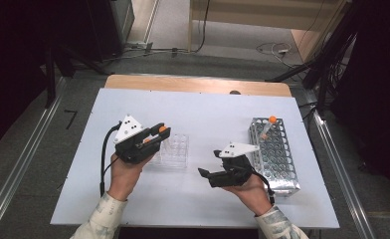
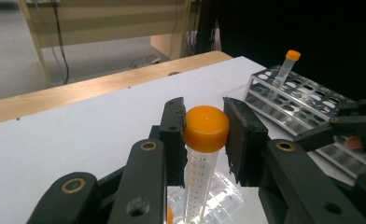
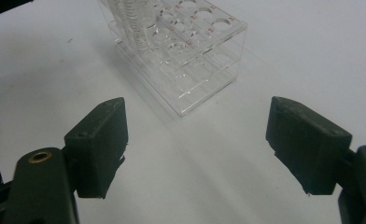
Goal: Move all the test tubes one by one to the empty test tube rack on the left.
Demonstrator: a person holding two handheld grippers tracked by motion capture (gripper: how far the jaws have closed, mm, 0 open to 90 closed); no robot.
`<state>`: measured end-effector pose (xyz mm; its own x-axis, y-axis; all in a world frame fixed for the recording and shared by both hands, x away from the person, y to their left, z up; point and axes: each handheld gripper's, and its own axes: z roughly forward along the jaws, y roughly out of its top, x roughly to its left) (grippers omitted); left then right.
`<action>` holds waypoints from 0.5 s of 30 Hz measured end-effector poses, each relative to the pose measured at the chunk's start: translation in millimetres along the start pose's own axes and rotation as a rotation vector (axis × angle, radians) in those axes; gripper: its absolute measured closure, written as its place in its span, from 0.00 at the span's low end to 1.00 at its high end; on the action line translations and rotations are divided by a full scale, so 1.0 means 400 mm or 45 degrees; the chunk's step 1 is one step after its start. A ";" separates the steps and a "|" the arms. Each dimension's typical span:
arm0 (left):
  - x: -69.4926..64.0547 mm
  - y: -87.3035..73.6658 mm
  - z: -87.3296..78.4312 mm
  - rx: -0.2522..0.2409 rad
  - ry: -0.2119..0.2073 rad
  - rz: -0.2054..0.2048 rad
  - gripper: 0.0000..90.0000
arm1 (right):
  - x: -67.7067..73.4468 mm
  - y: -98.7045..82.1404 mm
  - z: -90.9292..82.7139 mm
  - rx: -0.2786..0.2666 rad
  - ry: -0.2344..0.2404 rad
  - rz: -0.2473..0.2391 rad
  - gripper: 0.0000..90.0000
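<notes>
Left gripper view puts the orange-capped centrifuge tube point(image 2: 200, 154) right before us: the left hand-held gripper point(image 2: 204, 137) is clamped on it just at the cap, the pads squeezing from either side so that the graduated body hangs straight down and stays free to enter or leave a hole. Below it we see the clear acrylic tube rack point(image 2: 221, 196); the tube's lower end is cut off by the frame edge, so we cannot tell whether it is seated in a well.

In the high view the left hand-held gripper point(image 1: 159, 133) sits at the 9 o'clock edge of the clear rack point(image 1: 175, 149), near the middle of the white worktop point(image 1: 208, 114). Toward 3 o'clock stands the metal tube rack point(image 1: 277, 159), one orange-capped tube point(image 1: 268, 125) leaning in its far end; we judge it the likely partner rack for the transfer. The right hand-held gripper point(image 1: 209, 164) waits between the racks, jaws spread wide and empty, facing the clear rack point(image 3: 181, 51).
</notes>
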<state>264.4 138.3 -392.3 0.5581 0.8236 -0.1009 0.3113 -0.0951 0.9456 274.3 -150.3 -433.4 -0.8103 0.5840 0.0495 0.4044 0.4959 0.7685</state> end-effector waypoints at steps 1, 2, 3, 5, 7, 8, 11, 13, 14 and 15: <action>0.000 -0.001 0.002 0.002 0.007 0.007 0.78 | -0.001 0.000 0.000 0.002 0.000 0.001 0.22; -0.001 -0.003 0.003 0.008 0.017 0.017 0.78 | -0.001 -0.001 0.001 0.003 -0.001 0.002 0.22; -0.002 -0.004 0.005 0.011 0.023 0.025 0.78 | -0.001 -0.001 0.002 0.002 0.000 0.003 0.22; -0.003 -0.007 0.008 0.018 0.038 0.038 0.78 | -0.001 -0.002 0.003 0.005 0.000 -0.002 0.22; -0.002 -0.011 0.011 0.028 0.038 0.042 0.78 | -0.001 -0.002 0.002 0.005 0.001 -0.005 0.22; -0.003 -0.014 0.013 0.034 0.039 0.043 0.78 | 0.000 -0.002 0.002 0.003 -0.001 -0.006 0.22; -0.004 -0.026 0.021 0.060 0.041 0.053 0.78 | -0.001 -0.002 0.001 0.002 -0.003 -0.006 0.22; -0.009 -0.035 0.026 0.074 0.049 0.066 0.78 | 0.000 -0.002 0.000 0.000 -0.002 -0.007 0.22; -0.012 -0.040 0.029 0.082 0.049 0.075 0.78 | 0.000 -0.002 0.000 -0.001 -0.002 -0.012 0.22; -0.014 -0.046 0.032 0.090 0.050 0.083 0.78 | 0.001 -0.002 -0.001 -0.001 -0.002 -0.013 0.22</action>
<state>265.4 128.5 -413.0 0.5488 0.8355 -0.0260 0.3291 -0.1874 0.9255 273.6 -150.7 -433.6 -0.8136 0.5800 0.0405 0.3958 0.5015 0.7693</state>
